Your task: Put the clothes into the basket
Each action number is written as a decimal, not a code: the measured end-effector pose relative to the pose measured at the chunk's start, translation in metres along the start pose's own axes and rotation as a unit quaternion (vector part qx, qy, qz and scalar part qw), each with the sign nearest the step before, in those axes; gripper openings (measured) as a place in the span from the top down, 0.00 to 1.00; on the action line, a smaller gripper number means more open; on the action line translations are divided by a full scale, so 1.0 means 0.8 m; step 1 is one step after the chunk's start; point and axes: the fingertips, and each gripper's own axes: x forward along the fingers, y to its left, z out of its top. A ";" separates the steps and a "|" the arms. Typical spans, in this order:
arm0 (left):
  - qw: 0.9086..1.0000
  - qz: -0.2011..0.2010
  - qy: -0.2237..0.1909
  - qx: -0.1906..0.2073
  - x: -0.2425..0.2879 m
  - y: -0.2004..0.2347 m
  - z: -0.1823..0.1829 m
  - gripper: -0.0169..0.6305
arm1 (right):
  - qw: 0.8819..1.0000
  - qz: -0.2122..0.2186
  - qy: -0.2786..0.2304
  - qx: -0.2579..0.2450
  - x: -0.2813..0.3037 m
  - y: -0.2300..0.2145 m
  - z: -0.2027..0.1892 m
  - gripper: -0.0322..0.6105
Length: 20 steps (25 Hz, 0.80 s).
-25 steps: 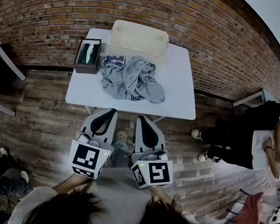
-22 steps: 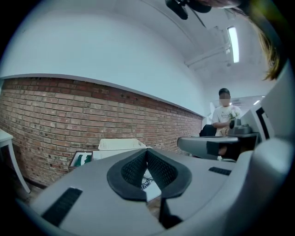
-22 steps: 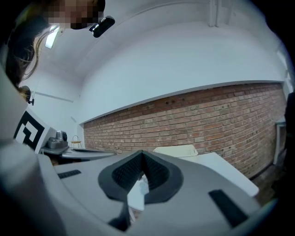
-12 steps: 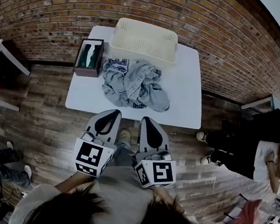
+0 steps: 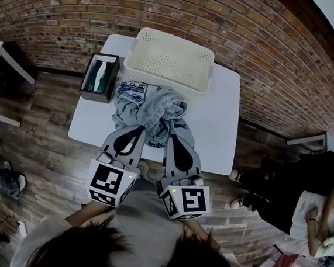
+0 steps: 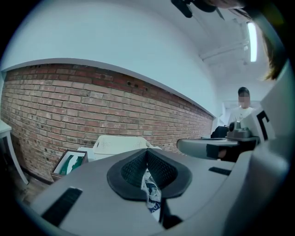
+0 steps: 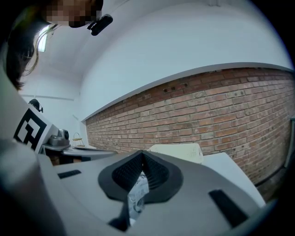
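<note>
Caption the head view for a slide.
Left gripper and right gripper, both shut, by grey clothes before the basket on white table.

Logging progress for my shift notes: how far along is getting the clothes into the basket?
Done: nothing, the basket looks empty. In hand: nothing; left gripper and right gripper are shut, empty, near the grey clothes. Left: the whole heap on the table must go in.

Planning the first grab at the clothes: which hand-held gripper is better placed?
Left, narrowly. The left hand-held gripper points its shut tips at the middle of the clothes pile; the right hand-held gripper aims at its right edge. Both must open.
</note>
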 end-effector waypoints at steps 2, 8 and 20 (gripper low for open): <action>1.000 0.006 0.001 -0.009 0.014 0.005 0.000 0.96 | 1.000 0.008 0.003 -0.002 0.013 -0.011 0.001 0.94; 0.999 0.020 0.001 -0.030 0.046 0.017 0.003 0.96 | 1.000 0.023 0.009 0.000 0.042 -0.033 0.000 0.94; 0.999 0.018 0.018 -0.040 0.058 0.024 -0.006 0.96 | 1.000 0.014 0.020 0.011 0.048 -0.044 -0.010 0.94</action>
